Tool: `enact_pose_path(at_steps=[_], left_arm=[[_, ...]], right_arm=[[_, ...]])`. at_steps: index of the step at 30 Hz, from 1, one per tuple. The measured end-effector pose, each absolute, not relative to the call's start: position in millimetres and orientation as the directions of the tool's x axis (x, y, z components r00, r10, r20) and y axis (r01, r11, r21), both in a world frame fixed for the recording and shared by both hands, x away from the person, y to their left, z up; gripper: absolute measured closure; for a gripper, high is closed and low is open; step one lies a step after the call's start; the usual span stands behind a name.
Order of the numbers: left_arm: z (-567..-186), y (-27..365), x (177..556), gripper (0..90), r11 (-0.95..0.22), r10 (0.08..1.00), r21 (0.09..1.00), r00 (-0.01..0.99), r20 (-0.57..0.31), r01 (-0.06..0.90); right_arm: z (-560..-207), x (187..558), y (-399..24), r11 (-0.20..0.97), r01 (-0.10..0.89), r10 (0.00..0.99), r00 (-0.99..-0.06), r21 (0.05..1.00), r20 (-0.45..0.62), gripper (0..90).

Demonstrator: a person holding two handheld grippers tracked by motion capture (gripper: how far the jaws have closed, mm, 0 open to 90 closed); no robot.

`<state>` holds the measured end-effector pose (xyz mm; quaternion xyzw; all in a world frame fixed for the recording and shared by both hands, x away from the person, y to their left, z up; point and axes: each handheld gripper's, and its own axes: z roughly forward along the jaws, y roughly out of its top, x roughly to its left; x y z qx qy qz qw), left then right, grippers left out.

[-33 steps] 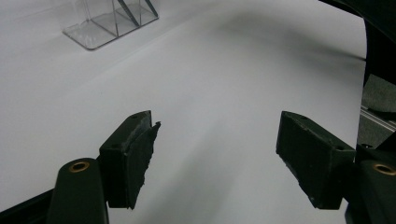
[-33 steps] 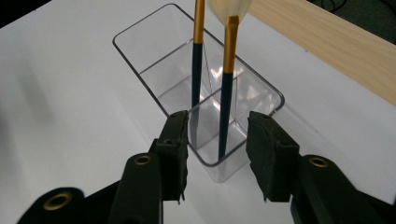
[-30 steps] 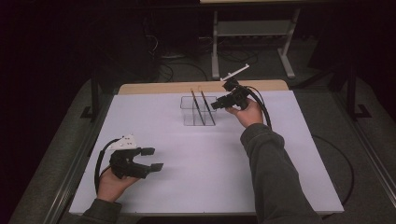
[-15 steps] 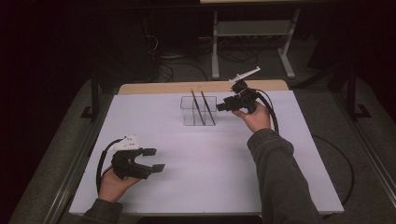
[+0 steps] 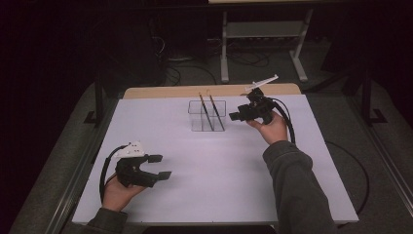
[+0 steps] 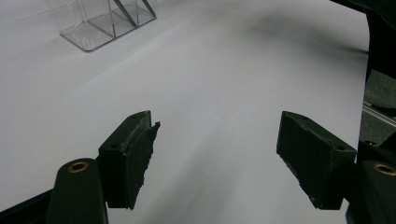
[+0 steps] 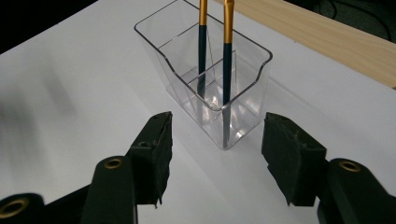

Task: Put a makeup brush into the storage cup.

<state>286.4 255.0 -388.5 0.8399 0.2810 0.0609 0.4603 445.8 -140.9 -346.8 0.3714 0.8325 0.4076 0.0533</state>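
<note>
I'm working in what looks like a lab or recording studio: my tabletop (image 5: 214, 161) is covered in plain white sheet, the room around it is dark, loose cables (image 5: 182, 73) trail over grey carpet, and a metal stand (image 5: 263, 34) sits behind.

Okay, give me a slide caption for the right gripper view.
Open right gripper facing a clear divided holder with two upright brushes.

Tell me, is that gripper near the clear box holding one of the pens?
No, the right gripper has its jaws open and empty, just short of the clear box, while both pens stand inside it.
</note>
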Motion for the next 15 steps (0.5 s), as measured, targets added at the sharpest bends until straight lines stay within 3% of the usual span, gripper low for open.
enact_pose_path(at_steps=[15], left_arm=[[-390,254,287,25.9,-0.417,0.537,0.806,0.829,-0.154,0.420]], right_arm=[[-349,431,-152,0.375,0.574,0.670,-0.711,0.728,0.215,36.7]])
